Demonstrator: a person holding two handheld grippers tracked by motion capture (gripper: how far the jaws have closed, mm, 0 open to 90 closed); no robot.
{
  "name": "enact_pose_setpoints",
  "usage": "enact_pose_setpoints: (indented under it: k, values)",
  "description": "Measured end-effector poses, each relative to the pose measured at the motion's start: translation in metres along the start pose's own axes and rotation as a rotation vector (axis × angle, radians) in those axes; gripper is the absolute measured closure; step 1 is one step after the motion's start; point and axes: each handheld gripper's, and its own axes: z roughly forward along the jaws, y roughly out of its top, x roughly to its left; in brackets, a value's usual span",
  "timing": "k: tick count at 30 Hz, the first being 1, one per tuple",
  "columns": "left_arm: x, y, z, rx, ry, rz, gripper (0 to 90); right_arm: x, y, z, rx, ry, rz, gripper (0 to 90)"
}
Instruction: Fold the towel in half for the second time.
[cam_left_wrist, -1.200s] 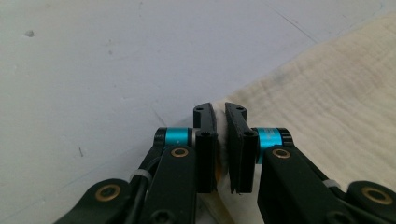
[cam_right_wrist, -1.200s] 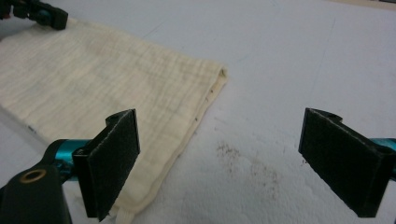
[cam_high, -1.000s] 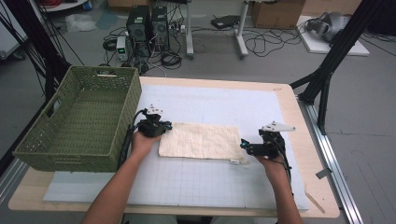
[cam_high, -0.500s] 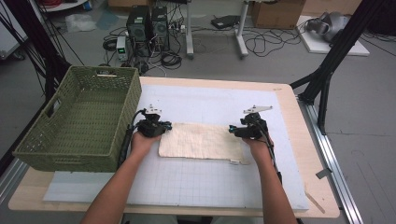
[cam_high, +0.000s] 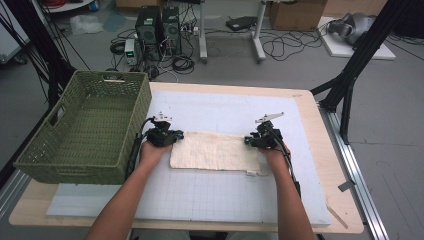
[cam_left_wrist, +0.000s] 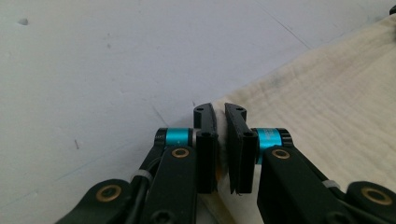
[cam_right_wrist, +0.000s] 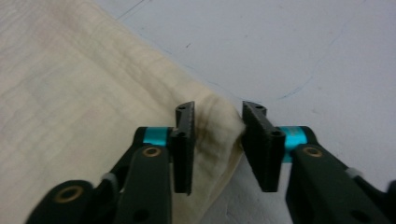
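Left hand-held gripper (cam_left_wrist: 219, 140) is pinching the cream cloth (cam_high: 215, 151) edge; right hand-held gripper (cam_right_wrist: 218, 140), jaws just closing, is bunching its corner; no lettering readable.

The cloth (cam_high: 215, 151) lies on the table (cam_high: 320, 150), right of the basket (cam_high: 85, 130).

You worked in a lab or test room: a wooden table (cam_high: 320, 165) topped with a gridded white mat (cam_high: 210, 195), black tripod legs (cam_high: 350, 75), desktop computer towers (cam_high: 160, 25) on a grey floor amid tangled cables (cam_high: 280, 47), and cardboard boxes (cam_high: 295, 12) behind.
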Motion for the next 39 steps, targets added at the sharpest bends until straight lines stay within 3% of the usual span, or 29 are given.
enact_pose_setpoints:
  k: [2,4,6,11,14,18,24,33,39]
  values:
    - [0.001,0.000,0.000,0.001,-0.003,-0.003,82.8,0.001,0.001,0.000,0.003,0.017,0.003,80.9]
    - [0.001,0.000,0.000,-0.002,-0.004,-0.007,83.0,0.002,0.001,0.000,0.003,0.015,-0.003,82.3]
    - [0.001,0.000,-0.001,0.000,-0.005,-0.010,83.1,0.000,0.000,0.000,-0.002,0.024,0.023,82.4]
    - [0.003,-0.001,-0.003,-0.012,-0.012,-0.031,83.8,0.001,-0.001,-0.002,-0.011,-0.028,0.011,83.4]
    - [0.003,-0.002,-0.006,-0.040,-0.015,-0.056,83.8,0.001,-0.003,-0.003,-0.033,-0.030,0.011,83.3]
    - [-0.001,-0.002,-0.013,-0.092,-0.016,-0.036,83.8,0.002,-0.002,-0.009,-0.079,-0.045,-0.010,83.0]
    - [-0.006,0.001,-0.028,-0.161,-0.032,0.010,83.8,0.006,-0.005,-0.015,-0.083,-0.050,-0.016,81.2]
    - [-0.019,0.004,-0.043,-0.190,-0.044,0.042,83.5,0.017,-0.005,-0.033,-0.098,-0.062,-0.076,81.6]
    - [-0.025,-0.010,-0.052,-0.206,-0.052,0.039,83.5,0.029,-0.015,-0.043,-0.143,-0.069,-0.124,81.7]
